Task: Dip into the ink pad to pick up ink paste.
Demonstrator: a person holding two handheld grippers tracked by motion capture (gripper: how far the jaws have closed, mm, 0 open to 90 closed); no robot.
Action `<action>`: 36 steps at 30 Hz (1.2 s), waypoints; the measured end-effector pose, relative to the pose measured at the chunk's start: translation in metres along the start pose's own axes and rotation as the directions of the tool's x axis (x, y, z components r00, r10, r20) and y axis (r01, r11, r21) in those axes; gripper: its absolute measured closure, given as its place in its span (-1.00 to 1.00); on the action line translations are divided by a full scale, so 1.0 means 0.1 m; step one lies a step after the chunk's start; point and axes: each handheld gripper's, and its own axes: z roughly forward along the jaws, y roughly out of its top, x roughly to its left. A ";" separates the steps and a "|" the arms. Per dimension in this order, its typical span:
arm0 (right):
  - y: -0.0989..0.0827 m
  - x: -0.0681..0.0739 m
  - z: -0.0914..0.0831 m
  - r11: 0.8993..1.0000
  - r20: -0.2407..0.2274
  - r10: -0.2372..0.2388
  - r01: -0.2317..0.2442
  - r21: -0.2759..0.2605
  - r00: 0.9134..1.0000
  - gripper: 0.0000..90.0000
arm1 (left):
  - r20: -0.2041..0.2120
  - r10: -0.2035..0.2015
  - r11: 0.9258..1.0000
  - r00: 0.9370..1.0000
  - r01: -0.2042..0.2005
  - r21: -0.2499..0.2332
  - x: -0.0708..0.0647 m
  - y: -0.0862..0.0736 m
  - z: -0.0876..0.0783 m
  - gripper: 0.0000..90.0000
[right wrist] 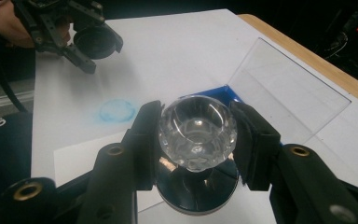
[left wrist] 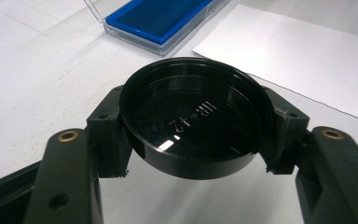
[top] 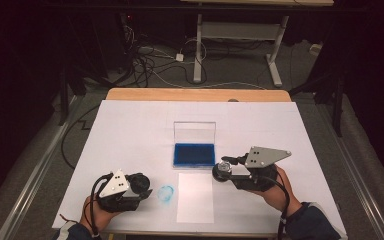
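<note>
On the white-covered desk lie a blank paper sheet, an open blue ink pad and a faint blue smudge, while the left gripper clamps a black cap and the right gripper clamps a crystal-knobbed stamp, so stamping the sheet seems left.

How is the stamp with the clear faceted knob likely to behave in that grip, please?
The stamp probably feels rigid. Its glossy, rounded knob could slip or twist between the right hand-held gripper pads. Its wide round base suggests it would stand stably, though on edge it might roll.
</note>
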 end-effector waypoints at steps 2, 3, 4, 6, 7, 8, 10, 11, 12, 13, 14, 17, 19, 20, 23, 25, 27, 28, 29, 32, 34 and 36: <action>0.01 -0.01 0.01 1.000 0.004 -0.001 0.001 0.000 1.000 0.26 | -0.003 0.002 1.000 1.000 -0.002 0.003 0.00 0.00 0.00 -0.20; 0.03 -0.02 0.02 1.000 0.004 0.003 -0.003 -0.004 1.000 0.26 | -0.006 0.001 1.000 1.000 -0.001 0.006 0.01 0.00 0.00 -0.20; 0.04 -0.03 0.03 1.000 0.002 0.005 -0.005 -0.011 1.000 0.26 | -0.006 -0.001 1.000 1.000 0.001 0.002 0.01 0.00 0.01 -0.20; 0.07 -0.05 0.07 1.000 0.006 0.001 -0.001 -0.008 1.000 0.26 | -0.006 0.000 1.000 1.000 0.000 -0.003 0.01 0.01 0.01 -0.20; 0.08 -0.06 0.09 1.000 0.003 0.004 -0.004 -0.004 1.000 0.26 | -0.005 0.001 1.000 1.000 -0.001 -0.002 0.00 0.01 0.01 -0.20; 0.09 -0.09 0.11 1.000 -0.008 0.008 -0.008 -0.007 1.000 0.26 | -0.003 0.002 1.000 1.000 -0.002 0.001 0.00 0.01 0.01 -0.20; 0.12 -0.15 0.16 1.000 -0.009 0.020 -0.020 -0.002 1.000 0.26 | 0.000 0.005 1.000 1.000 -0.005 0.004 0.00 0.01 0.02 -0.20; 0.14 -0.18 0.19 1.000 -0.015 0.024 -0.024 0.002 1.000 0.26 | 0.003 0.005 1.000 1.000 -0.005 0.002 0.00 0.02 0.02 -0.20; 0.15 -0.21 0.21 1.000 -0.009 0.024 -0.024 0.006 1.000 0.26 | 0.003 0.007 1.000 1.000 -0.007 0.000 -0.01 0.02 0.02 -0.20; 0.17 -0.24 0.24 1.000 -0.006 0.026 -0.026 0.014 1.000 0.26 | 0.004 0.007 1.000 1.000 -0.007 0.000 -0.01 0.02 0.02 -0.20; 0.18 -0.27 0.27 0.999 -0.015 0.037 -0.037 0.028 0.999 0.26 | 0.006 0.010 1.000 1.000 -0.010 -0.001 -0.01 0.02 0.02 -0.20; 0.25 -0.35 0.37 0.996 -0.003 0.021 -0.020 0.082 1.000 0.26 | 0.008 0.011 1.000 1.000 -0.011 0.000 -0.02 0.02 0.01 -0.20; 0.30 -0.39 0.44 0.992 -0.006 0.012 -0.011 0.124 1.000 0.26 | 0.007 0.009 1.000 1.000 -0.009 0.000 -0.02 0.02 0.00 -0.20; 0.33 -0.40 0.48 0.989 -0.011 0.007 -0.005 0.149 1.000 0.26 | 0.008 0.009 1.000 1.000 -0.009 -0.001 -0.02 0.02 0.00 -0.20; 0.40 -0.44 0.58 0.978 -0.009 -0.017 0.018 0.206 1.000 0.26 | 0.009 0.011 1.000 1.000 -0.011 -0.004 -0.02 0.02 0.00 -0.20; 0.43 -0.46 0.64 0.973 -0.014 -0.025 0.028 0.231 1.000 0.26 | 0.012 0.011 1.000 1.000 -0.011 -0.004 -0.02 0.02 0.00 -0.20; 0.45 -0.47 0.69 0.966 -0.014 -0.029 0.032 0.258 0.999 0.26 | 0.012 0.010 1.000 1.000 -0.010 -0.002 -0.02 0.02 0.00 -0.20; 0.45 -0.48 0.72 0.963 -0.017 -0.022 0.025 0.268 1.000 0.26 | 0.015 0.009 1.000 1.000 -0.009 -0.003 -0.02 0.02 0.00 -0.20; 0.46 -0.50 0.74 0.961 -0.021 -0.029 0.034 0.276 0.999 0.26 | 0.014 0.008 1.000 1.000 -0.008 -0.004 -0.01 0.02 0.00 -0.20; 0.48 -0.53 0.81 0.953 -0.016 -0.022 0.026 0.302 1.000 0.26 | 0.014 0.004 1.000 1.000 -0.004 -0.008 -0.01 0.02 0.00 -0.20; 0.49 -0.55 0.85 0.949 -0.008 -0.024 0.026 0.313 1.000 0.26 | 0.016 0.005 1.000 1.000 -0.004 -0.008 -0.01 0.02 0.01 -0.20; 0.50 -0.58 0.89 0.946 -0.004 -0.022 0.022 0.323 1.000 0.26 | 0.014 0.005 1.000 1.000 -0.004 -0.009 -0.01 0.02 0.01 -0.20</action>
